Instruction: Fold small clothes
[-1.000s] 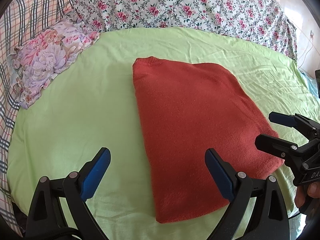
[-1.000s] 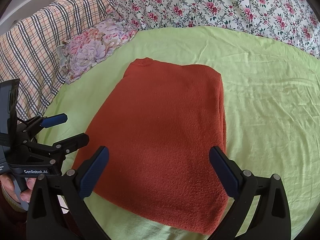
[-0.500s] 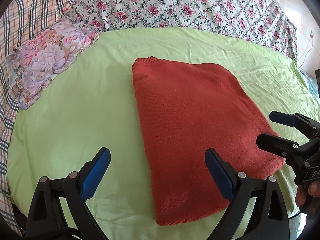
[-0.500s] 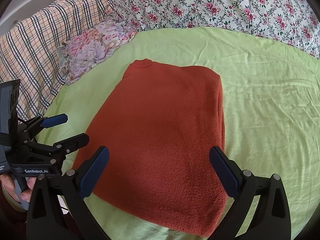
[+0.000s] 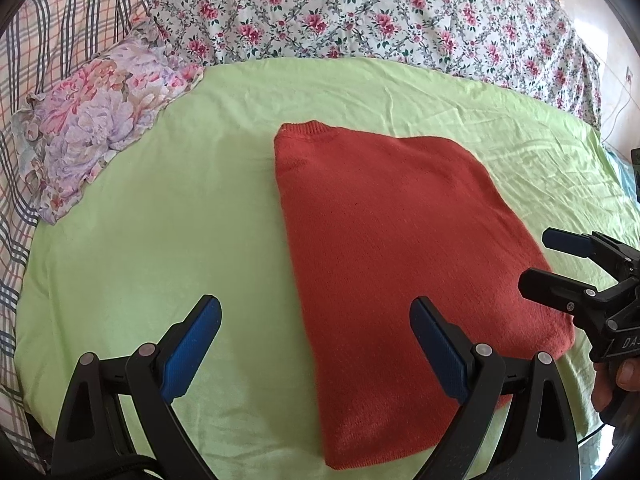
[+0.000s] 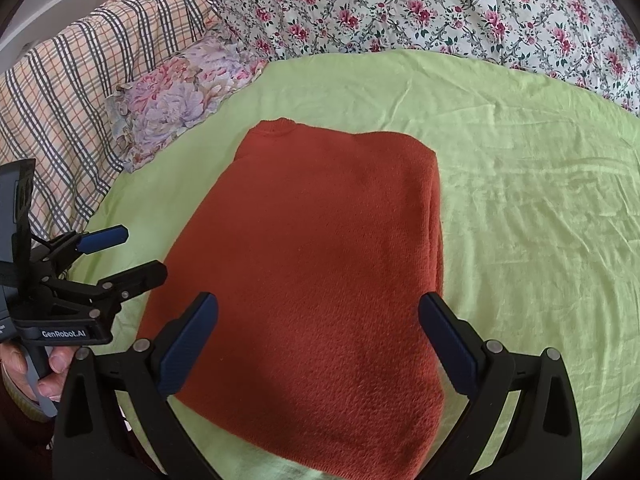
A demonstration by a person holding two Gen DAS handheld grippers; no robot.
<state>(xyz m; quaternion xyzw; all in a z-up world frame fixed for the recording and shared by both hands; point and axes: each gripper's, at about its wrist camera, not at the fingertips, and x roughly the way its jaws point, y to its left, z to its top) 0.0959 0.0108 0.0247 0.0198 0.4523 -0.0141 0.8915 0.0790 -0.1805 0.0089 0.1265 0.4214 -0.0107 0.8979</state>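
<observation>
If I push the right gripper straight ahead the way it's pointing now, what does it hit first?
Most likely the sweater: it fills the space between the open jaws of the right gripper, on the green sheet. Nothing else shows in that line, though height above the fabric is hard to judge.

Both tools are black plastic with silver screws at the joints. The left gripper [image 5: 316, 344] carries ribbed blue pads on its fingers [image 5: 192, 344], as does the right gripper [image 6: 318, 340]. White "GenRobot.AI" lettering sits at the lower left of the right wrist view, above bare fingertips with pale nails.
</observation>
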